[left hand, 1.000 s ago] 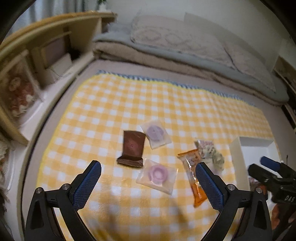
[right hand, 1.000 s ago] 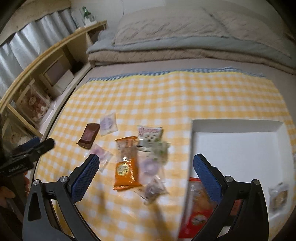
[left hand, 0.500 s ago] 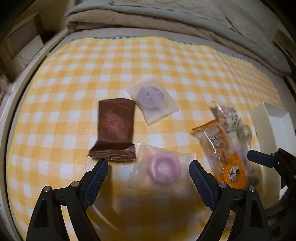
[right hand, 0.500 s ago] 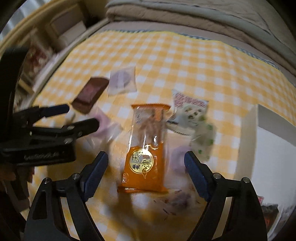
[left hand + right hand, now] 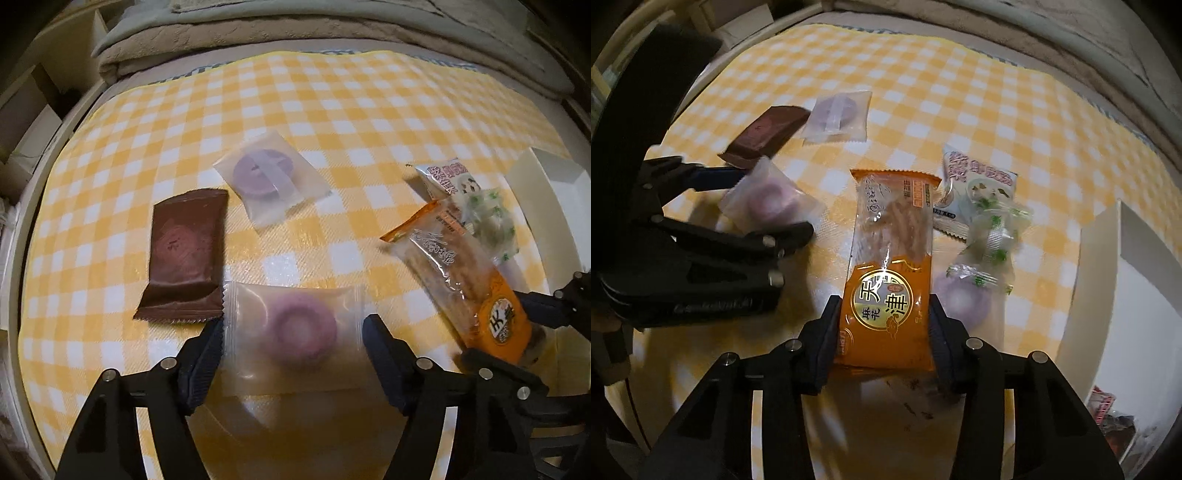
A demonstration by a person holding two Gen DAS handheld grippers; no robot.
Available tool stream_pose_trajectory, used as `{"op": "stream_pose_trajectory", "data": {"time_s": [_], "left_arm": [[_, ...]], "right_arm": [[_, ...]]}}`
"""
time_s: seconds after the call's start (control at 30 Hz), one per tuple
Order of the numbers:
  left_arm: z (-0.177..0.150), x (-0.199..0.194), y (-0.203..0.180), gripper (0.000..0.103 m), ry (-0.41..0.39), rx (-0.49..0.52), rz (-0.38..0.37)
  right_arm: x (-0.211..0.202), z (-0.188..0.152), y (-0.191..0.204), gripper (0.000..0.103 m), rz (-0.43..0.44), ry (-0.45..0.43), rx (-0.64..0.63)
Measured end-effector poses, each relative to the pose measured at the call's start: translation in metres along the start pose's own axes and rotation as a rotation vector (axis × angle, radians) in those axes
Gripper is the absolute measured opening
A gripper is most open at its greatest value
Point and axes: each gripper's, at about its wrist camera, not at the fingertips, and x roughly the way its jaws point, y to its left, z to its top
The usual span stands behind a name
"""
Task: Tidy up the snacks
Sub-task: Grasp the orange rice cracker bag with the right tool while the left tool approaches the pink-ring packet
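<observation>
The orange twist-snack packet (image 5: 890,280) lies flat on the yellow-and-white checked cloth (image 5: 960,92), its long axis running straight away from the right gripper (image 5: 884,328), crimped top end pointing toward the cloth's far edge and the folded bedding. Its lower half carries a gold-ringed round label with large characters reading 天津 and smaller 麻花; the clear upper half shows the twisted sticks inside, with fine print too small to read. The right jaws are closing, and their pads sit against both long sides of the packet's near end.

The left gripper (image 5: 293,350) points steeply down at the clear wrapper holding a pink ring-shaped sweet (image 5: 295,332), which lies with its long axis across the jaws, crimped ends at left and right. The left jaws are closing with the wrapper between them, the pads at its two crimped ends; whether they already press cannot be told.

Just beyond it, toward the cloth's left edge, lies a brown foil packet (image 5: 186,254), long axis pointing away, its faint print unreadable. Further in sits a second clear wrapper with a purple disc sweet (image 5: 271,182). Toward the right edge a white packet with pink-red characters (image 5: 975,184) lies partly under clear green-speckled wrappers (image 5: 990,236); I cannot read its characters. A white tray (image 5: 1108,288) stands at the cloth's right edge.
</observation>
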Motion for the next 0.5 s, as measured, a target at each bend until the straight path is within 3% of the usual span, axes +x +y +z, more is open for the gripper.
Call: {"op": "stream_pose_trajectory", "data": {"time_s": [0.13,0.2,0.33,0.4,0.47,0.5], "left_arm": [[0.004,-0.013,0.001,0.049,-0.022,-0.048,0.001],[0.005,-0.022,0.001,0.031,-0.044,-0.065,0.02],[0.004,-0.03,0.0,0.028,-0.051,-0.073,0.026],[0.002,-0.032,0.001,0.035,-0.055,-0.074,0.036],[0.003,-0.032,0.001,0.057,-0.054,-0.084,0.018],[0.001,-0.034,0.002,0.074,-0.06,-0.094,0.014]], "right_arm": [[-0.008,0.0,-0.005,0.044,0.006,-0.023,0.019],[-0.014,0.001,-0.006,0.044,0.004,-0.041,0.025],[-0.029,-0.003,-0.006,0.044,-0.005,-0.075,0.031],[-0.037,-0.003,-0.006,0.044,-0.005,-0.089,0.039],[-0.047,-0.004,-0.009,0.044,-0.002,-0.108,0.045],[-0.051,-0.004,-0.009,0.044,-0.003,-0.119,0.046]]}}
